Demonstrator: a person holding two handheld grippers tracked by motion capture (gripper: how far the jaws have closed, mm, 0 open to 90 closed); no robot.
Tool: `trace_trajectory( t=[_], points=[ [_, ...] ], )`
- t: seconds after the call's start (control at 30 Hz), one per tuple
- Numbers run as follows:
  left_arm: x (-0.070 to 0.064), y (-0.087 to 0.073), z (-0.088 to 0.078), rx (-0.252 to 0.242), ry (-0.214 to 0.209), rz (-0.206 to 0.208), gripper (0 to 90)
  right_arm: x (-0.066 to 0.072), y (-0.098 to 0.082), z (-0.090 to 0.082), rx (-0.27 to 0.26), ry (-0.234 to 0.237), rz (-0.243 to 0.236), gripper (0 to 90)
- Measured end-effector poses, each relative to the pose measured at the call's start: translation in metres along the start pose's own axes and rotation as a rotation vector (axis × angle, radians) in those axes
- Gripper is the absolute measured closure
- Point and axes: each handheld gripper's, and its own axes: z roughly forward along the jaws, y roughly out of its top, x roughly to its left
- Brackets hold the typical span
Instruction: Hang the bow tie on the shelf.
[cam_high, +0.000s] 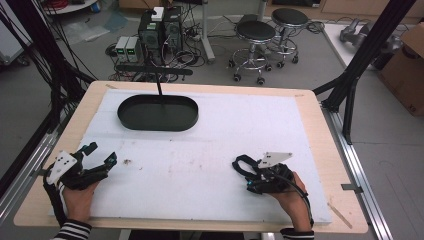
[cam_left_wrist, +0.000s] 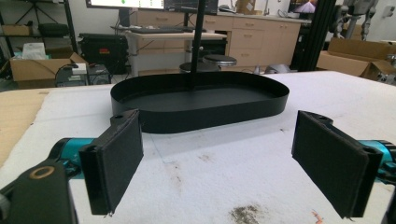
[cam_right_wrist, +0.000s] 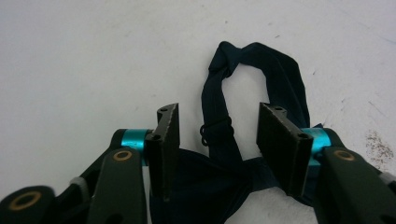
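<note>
The dark navy bow tie (cam_right_wrist: 219, 158) lies flat on the white foam mat (cam_high: 200, 170) at the counter's near right side. Its bow sits between the fingers (cam_right_wrist: 166, 149) of the right gripper (cam_right_wrist: 217, 154), and its thin strap loops away from them across the mat, with a small black clasp on one run of it.

Handling, as a judgement: the item is light, soft fabric with no stiffness. It will drape and fold when lifted, and the strap will trail. The thick centre of the bow is the most secure place to take hold; the strap alone is likely to slip or bunch.

The right gripper stands about half open, straddling the bow. The pads do not visibly press on the fabric.

The left gripper (cam_left_wrist: 224, 163) rests at the near left of the mat, wide open and holding nothing. Beyond it stands an empty black oval tray (cam_left_wrist: 196, 116) at the far side. A brown smudge (cam_left_wrist: 245, 213) marks the mat near the left gripper.
</note>
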Motion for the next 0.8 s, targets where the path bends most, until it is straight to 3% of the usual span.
trace_trajectory(
  t=[0.37,0.67,0.8],
  points=[
    [0.000,0.000,0.000,0.002,0.003,-0.004,17.1,-0.003,0.008,0.004,0.068,0.018,-0.013,59.2],
    [0.001,0.000,0.000,0.003,0.004,-0.007,17.2,-0.006,0.016,0.009,0.151,0.041,-0.034,59.4],
    [0.001,0.000,0.000,0.002,0.004,-0.008,17.2,-0.005,0.021,0.012,0.186,0.050,-0.047,67.5]
  ],
)
